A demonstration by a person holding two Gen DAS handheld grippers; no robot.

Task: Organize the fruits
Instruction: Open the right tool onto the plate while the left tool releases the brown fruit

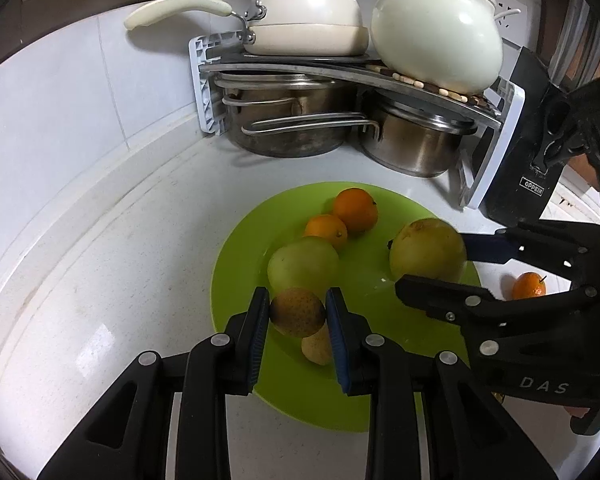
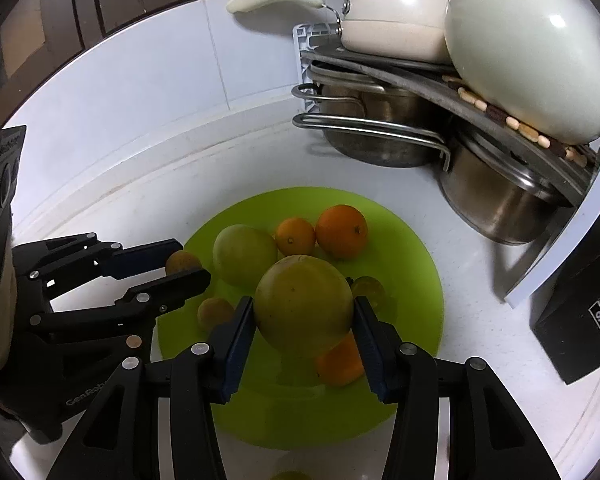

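Note:
A lime green plate (image 1: 372,208) (image 2: 416,280) lies on the white counter. My left gripper (image 1: 298,312) (image 2: 188,266) is shut on a small brownish fruit (image 1: 297,312) (image 2: 182,261), held just above the plate's left part. My right gripper (image 2: 303,306) (image 1: 424,266) is shut on a large yellow-green fruit (image 2: 303,306) (image 1: 427,250) over the plate's right side. On the plate lie another large green fruit (image 1: 303,266) (image 2: 245,254), two oranges (image 1: 355,209) (image 1: 326,230) (image 2: 341,231) (image 2: 295,236) and a few small fruits (image 2: 215,312).
A corner rack (image 1: 340,68) with steel pots (image 1: 292,120), cream pans and a white ceramic pot (image 1: 436,32) stands behind the plate. A black box (image 1: 520,152) marked OPPEIN stands at right. A small orange (image 1: 529,286) lies on the counter right of the plate.

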